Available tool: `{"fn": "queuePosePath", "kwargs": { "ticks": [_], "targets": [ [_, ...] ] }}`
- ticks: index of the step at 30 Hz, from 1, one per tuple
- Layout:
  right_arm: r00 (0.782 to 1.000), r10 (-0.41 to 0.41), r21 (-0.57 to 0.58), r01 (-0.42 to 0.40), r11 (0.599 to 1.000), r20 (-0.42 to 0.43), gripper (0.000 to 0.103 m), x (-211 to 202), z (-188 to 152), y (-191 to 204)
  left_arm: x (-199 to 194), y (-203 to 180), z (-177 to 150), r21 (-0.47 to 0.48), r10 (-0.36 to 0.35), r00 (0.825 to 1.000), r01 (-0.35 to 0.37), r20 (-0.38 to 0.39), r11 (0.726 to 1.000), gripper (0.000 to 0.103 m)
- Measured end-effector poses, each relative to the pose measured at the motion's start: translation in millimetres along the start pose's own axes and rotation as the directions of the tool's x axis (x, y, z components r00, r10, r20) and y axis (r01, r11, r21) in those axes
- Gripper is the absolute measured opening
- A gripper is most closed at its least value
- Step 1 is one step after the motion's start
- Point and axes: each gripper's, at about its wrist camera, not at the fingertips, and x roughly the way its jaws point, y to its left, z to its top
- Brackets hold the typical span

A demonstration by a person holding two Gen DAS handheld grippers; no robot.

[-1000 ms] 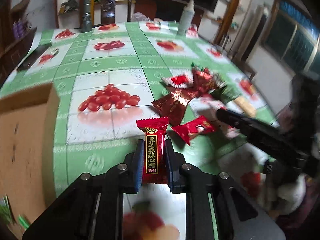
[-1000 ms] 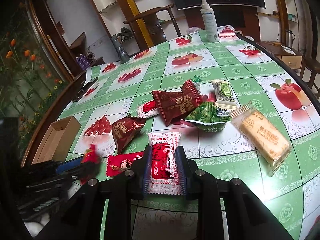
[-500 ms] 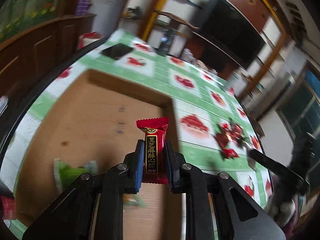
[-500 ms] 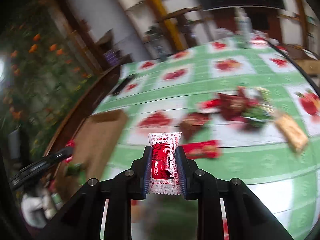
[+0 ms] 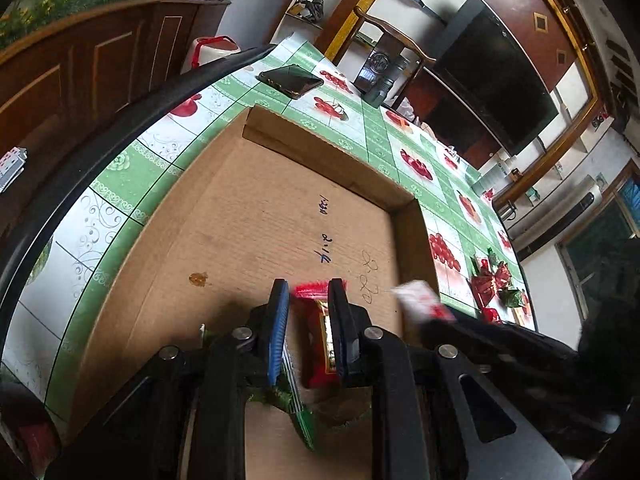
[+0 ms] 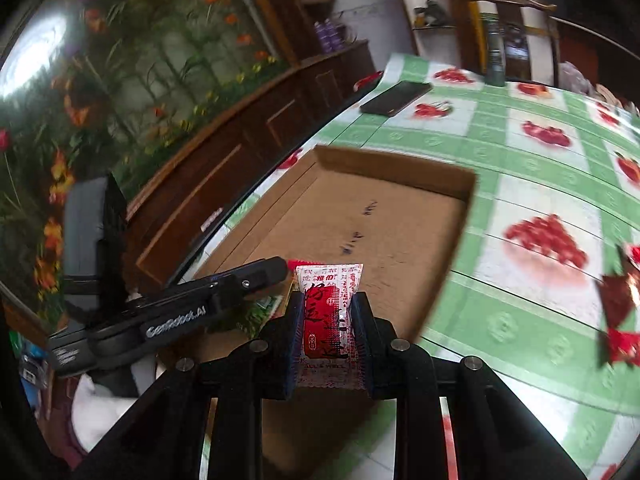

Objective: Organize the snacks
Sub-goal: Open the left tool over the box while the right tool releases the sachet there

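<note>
2 snack packets [image 5: 320,332] [image 6: 328,312] point lengthwise along their hand-held grippers.

Left wrist view: red candy [image 5: 318,336] motion-blurred between the left gripper [image 5: 308,320] fingers; label unreadable, lower end hidden behind the right-hand finger. Green packet [image 5: 296,408] mostly covered by the gripper body, lower centre. White-and-red packet [image 5: 420,304] smeared, its lower part hidden by the right gripper [image 5: 436,318]. Snack pile [image 5: 494,284] at right too small to sort. Handwriting [image 5: 326,256] on the box floor illegible.

Right wrist view: cardboard box [image 6: 400,168] near edge hidden behind the gripper bodies. Red wrappers [image 6: 618,312] at right edge blurred and cut off. Tablecloth [image 6: 532,320] blurred at right.
</note>
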Motion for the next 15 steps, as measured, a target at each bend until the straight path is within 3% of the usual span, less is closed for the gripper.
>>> {"fn": "queuePosePath", "kwargs": {
  "ticks": [6, 10, 13, 15],
  "targets": [
    [0.999, -0.034, -0.014, 0.034, 0.999, -0.006, 0.03, 19.4, -2.2, 7.6, -13.9, 3.8, 0.9, -0.025, -0.042, 0.999, 0.043, 0.034, 0.999, 0.027],
    [0.998, -0.035, 0.003, 0.035, 0.999, 0.049, 0.039, -1.7, -1.7, 3.8, -35.5, -0.3, 3.4, -0.051, -0.051, 0.994, 0.056, 0.098, 0.997, 0.056],
    [0.994, -0.034, 0.047, 0.029, 0.998, 0.107, 0.046, -27.7, -5.8, -10.3, -50.7, -8.4, 2.8, -0.062, -0.145, 0.977, 0.156, 0.155, 0.986, 0.069],
    [0.991, -0.042, 0.076, 0.032, 0.997, 0.128, 0.046, -41.7, -11.1, -22.6, -57.7, -16.8, 0.4, -0.056, -0.224, 0.959, 0.237, 0.173, 0.97, 0.069]
  ]
}}
